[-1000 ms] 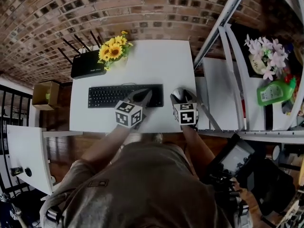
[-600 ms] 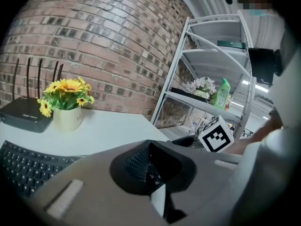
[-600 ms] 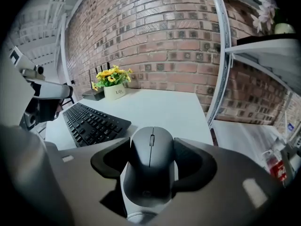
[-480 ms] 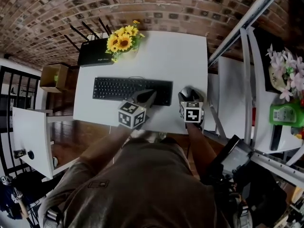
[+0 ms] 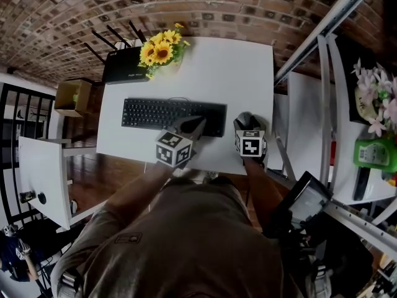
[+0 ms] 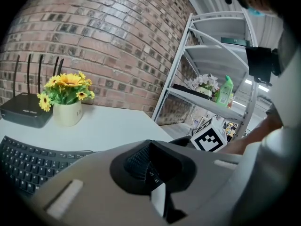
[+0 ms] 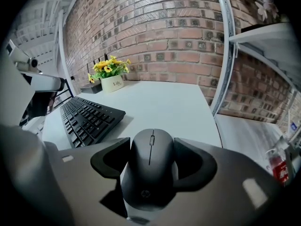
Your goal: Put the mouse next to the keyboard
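**A:** What's on the far left?

**B:** A cardboard box [image 5: 69, 98] off the table's edge. On the white table [image 5: 236, 73], at the back corner against the brick wall [image 5: 205, 11], there's a black router [image 5: 124, 73] with its aerials up. Just to its right are sunflowers [image 5: 161, 49] in a pale pot [image 6: 68, 113].

**A:** And the keyboard?

**B:** The black keyboard [image 5: 167, 113] lies flat across the middle of the table, in front of the flowers, with its long side running left to right.

**A:** What's the left gripper doing?

**B:** The left gripper [image 5: 193, 126] hangs over the near right part of the keyboard. Its jaws are closed together and there's nothing between them.

**A:** Where's the mouse, then?

**B:** It's in the right gripper [image 7: 153, 160]. The black mouse [image 7: 150, 178] sits between the two jaws, which are clamped on its sides, and its nose points away from the person toward the wall. It's low over the table, just off the keyboard's right end, with a strip of bare white top showing between them. I can't tell whether the mouse touches the table.

**A:** Anything further right?

**B:** A metal shelf [image 5: 324, 104] stands beside the table, and there's a green bottle [image 5: 372, 153] on it at the far edge.
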Demonstrator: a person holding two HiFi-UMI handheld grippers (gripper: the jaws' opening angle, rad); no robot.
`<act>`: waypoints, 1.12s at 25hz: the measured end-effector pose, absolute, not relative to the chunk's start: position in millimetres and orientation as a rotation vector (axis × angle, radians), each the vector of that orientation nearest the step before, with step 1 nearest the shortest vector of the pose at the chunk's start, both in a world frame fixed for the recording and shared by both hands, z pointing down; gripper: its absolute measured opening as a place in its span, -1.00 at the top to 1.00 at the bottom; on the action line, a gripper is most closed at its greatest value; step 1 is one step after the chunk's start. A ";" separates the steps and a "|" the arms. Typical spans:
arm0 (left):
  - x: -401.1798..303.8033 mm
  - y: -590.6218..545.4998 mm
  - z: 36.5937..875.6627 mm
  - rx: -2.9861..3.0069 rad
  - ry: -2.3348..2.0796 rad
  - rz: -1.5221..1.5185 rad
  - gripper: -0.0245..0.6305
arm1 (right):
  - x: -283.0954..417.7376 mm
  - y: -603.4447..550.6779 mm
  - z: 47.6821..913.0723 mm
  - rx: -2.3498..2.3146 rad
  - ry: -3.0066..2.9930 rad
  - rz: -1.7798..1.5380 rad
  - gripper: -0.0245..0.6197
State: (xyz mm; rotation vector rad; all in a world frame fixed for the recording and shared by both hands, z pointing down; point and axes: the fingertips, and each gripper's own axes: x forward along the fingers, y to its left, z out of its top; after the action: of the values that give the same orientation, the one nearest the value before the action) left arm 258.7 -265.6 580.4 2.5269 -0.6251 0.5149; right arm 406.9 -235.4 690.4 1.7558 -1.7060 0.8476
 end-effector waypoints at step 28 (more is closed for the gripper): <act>220.7 -255.7 579.2 2.485 -0.679 0.435 0.95 | 385.5 -233.9 636.1 1.812 -1.747 0.622 -0.16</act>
State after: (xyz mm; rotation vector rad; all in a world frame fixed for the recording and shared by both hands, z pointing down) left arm 220.7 -255.7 579.2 2.4848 -0.6786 0.4348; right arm 385.5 -233.9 636.1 1.8119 -1.7473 0.6218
